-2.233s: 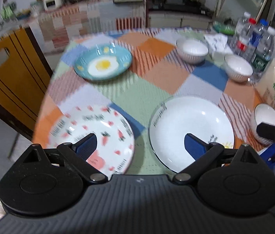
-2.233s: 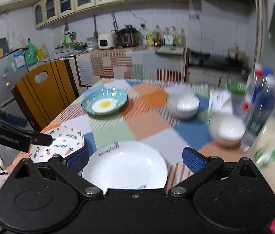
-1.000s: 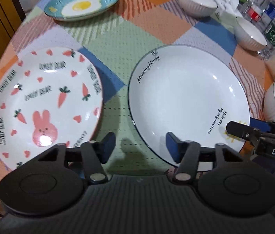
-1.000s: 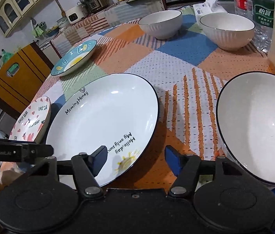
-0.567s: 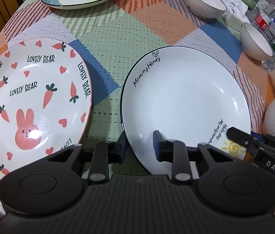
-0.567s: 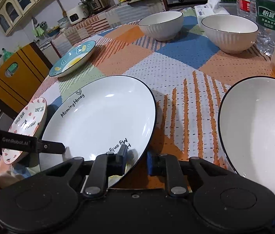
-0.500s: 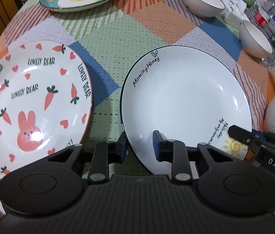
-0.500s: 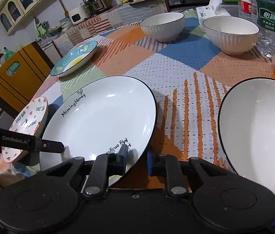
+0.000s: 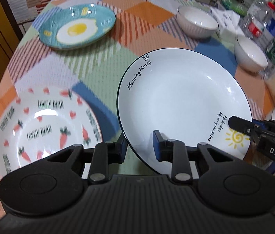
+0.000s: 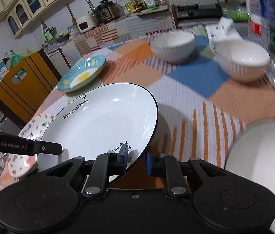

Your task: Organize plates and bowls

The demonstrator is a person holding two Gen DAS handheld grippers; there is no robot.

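Observation:
Both grippers are shut on the near rim of a white "Morning Honey" plate (image 9: 184,101) and hold it lifted and tilted above the table. My left gripper (image 9: 139,146) pinches its near left rim. My right gripper (image 10: 136,160) pinches its near right rim, and the plate fills the left of that view (image 10: 102,124). A carrot-and-rabbit plate (image 9: 45,122) lies at the near left. A blue fried-egg plate (image 9: 76,27) lies at the far left. Two white ribbed bowls (image 9: 197,24) (image 9: 251,55) stand at the far right. A third white bowl (image 10: 260,171) is near right.
A checked tablecloth (image 9: 102,58) covers the round table. Water bottles (image 9: 270,31) and a tissue pack (image 9: 227,19) crowd the far right edge. A yellow chair back (image 10: 24,85) stands at the left. A kitchen counter with appliances (image 10: 106,13) runs behind.
Both grippers closed on the white plate's near rim, then lifted it off the cloth and tilted it. The other dishes have not moved.

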